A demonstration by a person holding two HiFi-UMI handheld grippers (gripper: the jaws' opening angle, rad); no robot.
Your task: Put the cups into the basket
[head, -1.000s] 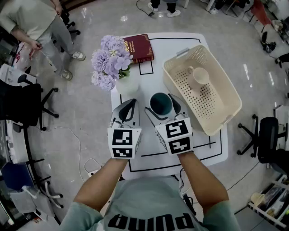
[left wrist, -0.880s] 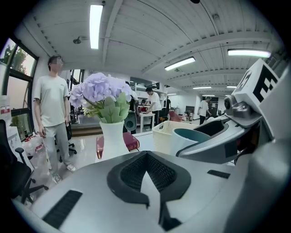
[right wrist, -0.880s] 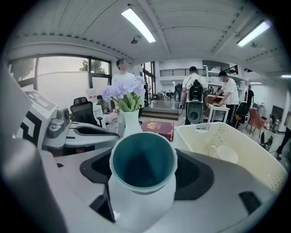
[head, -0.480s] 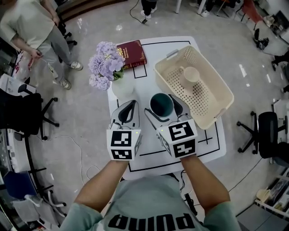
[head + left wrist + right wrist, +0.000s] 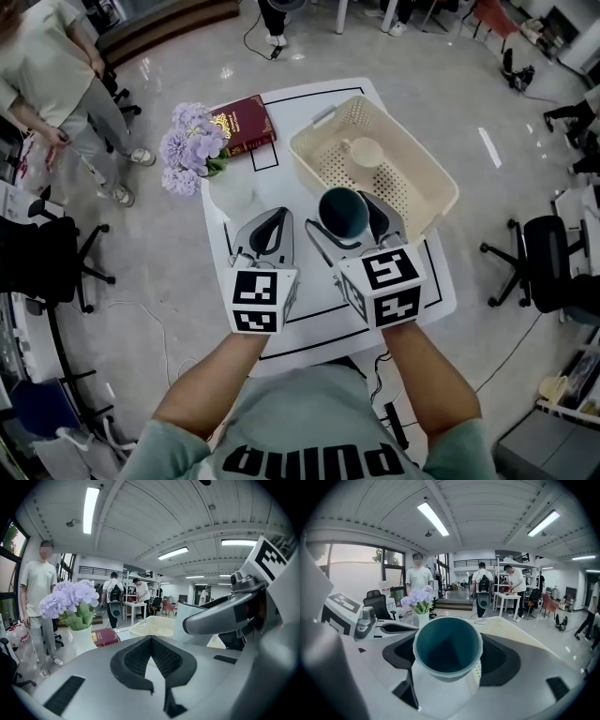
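Right hand-held gripper (image 5: 341,217) clamps a teal cup (image 5: 343,208) upright beside the cream basket (image 5: 309,145), apparently to carry it in; left hand-held gripper (image 5: 270,225) idles, closed and empty.

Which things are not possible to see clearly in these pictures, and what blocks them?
Head view: print on the red book, too small.
Right gripper view: the teal cup covers much of the basket; the cream cup inside is unseen.
Every view: the teal cup's base, hidden by its own body and the right gripper; contact with the table unsure.
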